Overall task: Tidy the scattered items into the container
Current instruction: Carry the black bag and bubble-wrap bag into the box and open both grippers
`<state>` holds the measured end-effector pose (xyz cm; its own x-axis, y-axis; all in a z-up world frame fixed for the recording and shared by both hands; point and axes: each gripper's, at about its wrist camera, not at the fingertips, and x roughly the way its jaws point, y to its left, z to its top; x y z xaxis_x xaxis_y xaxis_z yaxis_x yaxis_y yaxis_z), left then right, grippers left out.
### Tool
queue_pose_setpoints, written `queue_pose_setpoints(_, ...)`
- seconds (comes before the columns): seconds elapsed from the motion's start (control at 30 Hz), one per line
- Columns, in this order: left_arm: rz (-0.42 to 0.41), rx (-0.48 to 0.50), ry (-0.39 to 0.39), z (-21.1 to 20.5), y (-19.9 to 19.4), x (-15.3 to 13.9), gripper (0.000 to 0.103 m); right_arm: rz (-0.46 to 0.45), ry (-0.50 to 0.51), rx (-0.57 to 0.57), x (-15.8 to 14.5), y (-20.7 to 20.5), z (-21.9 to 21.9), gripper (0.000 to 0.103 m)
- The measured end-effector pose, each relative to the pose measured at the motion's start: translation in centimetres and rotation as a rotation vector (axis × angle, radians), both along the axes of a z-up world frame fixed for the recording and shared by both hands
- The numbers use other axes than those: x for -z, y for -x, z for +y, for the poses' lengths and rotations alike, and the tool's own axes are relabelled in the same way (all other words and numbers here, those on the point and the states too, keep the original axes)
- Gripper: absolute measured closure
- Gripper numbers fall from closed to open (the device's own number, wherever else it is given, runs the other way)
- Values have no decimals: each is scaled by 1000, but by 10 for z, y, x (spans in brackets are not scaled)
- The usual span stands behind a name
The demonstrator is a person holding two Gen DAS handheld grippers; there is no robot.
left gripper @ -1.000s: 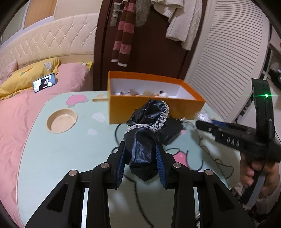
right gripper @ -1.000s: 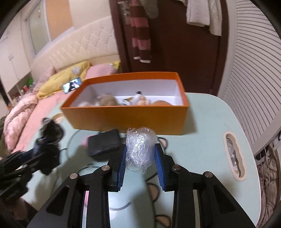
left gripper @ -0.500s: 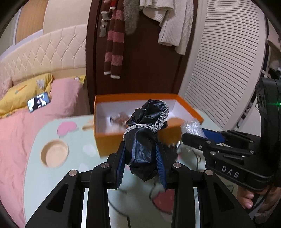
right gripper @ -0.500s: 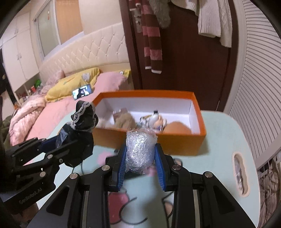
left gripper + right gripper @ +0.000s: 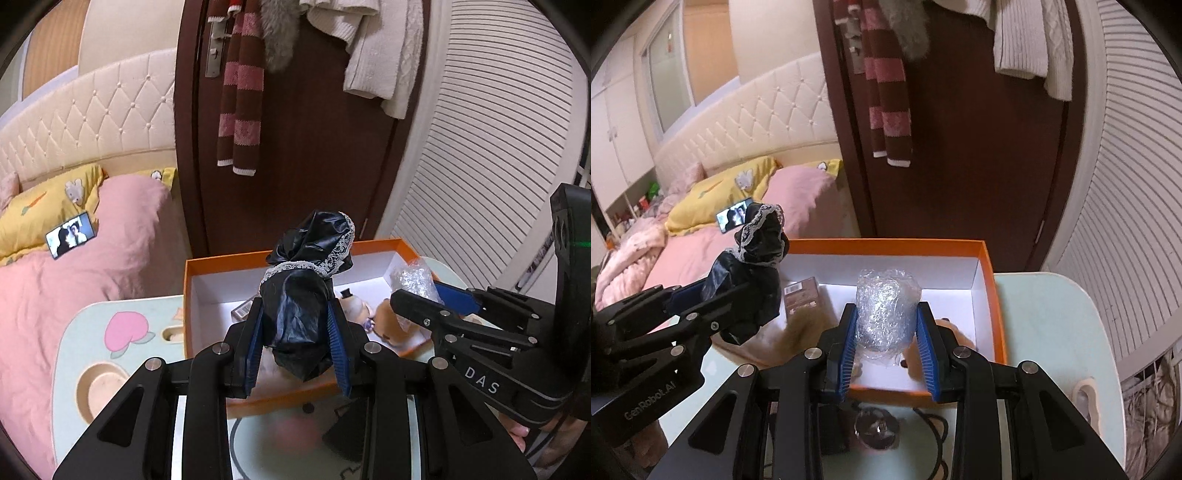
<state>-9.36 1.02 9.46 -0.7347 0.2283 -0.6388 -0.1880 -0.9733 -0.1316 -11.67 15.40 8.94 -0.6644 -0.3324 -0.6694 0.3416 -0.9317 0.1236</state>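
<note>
Both loads hang over the orange box (image 5: 991, 295), mid-frame. The left gripper (image 5: 297, 341) clamps a black lace-trimmed cloth (image 5: 306, 295); the right gripper (image 5: 888, 350) pinches a plastic-wrap ball (image 5: 886, 306). Next, I'd judge: open 2 sets of jaws and drop.

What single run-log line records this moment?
left gripper: shut on black lace-trimmed bundle | right gripper: shut on clear plastic wad | both over orange box | release pending

Above the orange box (image 5: 991, 295) you have open air; its back-right floor is bare, but a brown carton (image 5: 801, 295) and plush toys (image 5: 391, 321) crowd its front and left, both claws flanking.
</note>
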Motion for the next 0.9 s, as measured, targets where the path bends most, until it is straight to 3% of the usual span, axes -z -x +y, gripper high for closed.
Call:
queue_pose_setpoints(0.23,-47,-16,-7,-5,18,14,69,-15,-6,0,8,16,-4,73)
queue_pose_setpoints(0.33,-59,-24,-8,-8,20,17,64,-14,-5,9,9,20,-3,71)
queue_pose_setpoints(0.37,-58,-24,-6,-8,20,17,58,-15,-6,11,9,21,-3,66)
queue_pose_setpoints(0.4,-57,-27,1,-8,20,17,43,-12,-7,16,10,21,-3,55)
queue_pose_setpoints(0.47,-31,-38,11,-8,16,14,23,0,-2,21,9,20,-1,42)
queue_pose_setpoints(0.53,-4,-36,-4,-9,10,11,21,9,-1,28,8,18,1,37)
queue_pose_setpoints(0.7,-35,-33,-49,-12,6,9,21,3,4,15,8,14,2,36)
queue_pose_setpoints(0.9,-17,-62,-40,-17,-9,4,21,16,17,12,1,2,4,36)
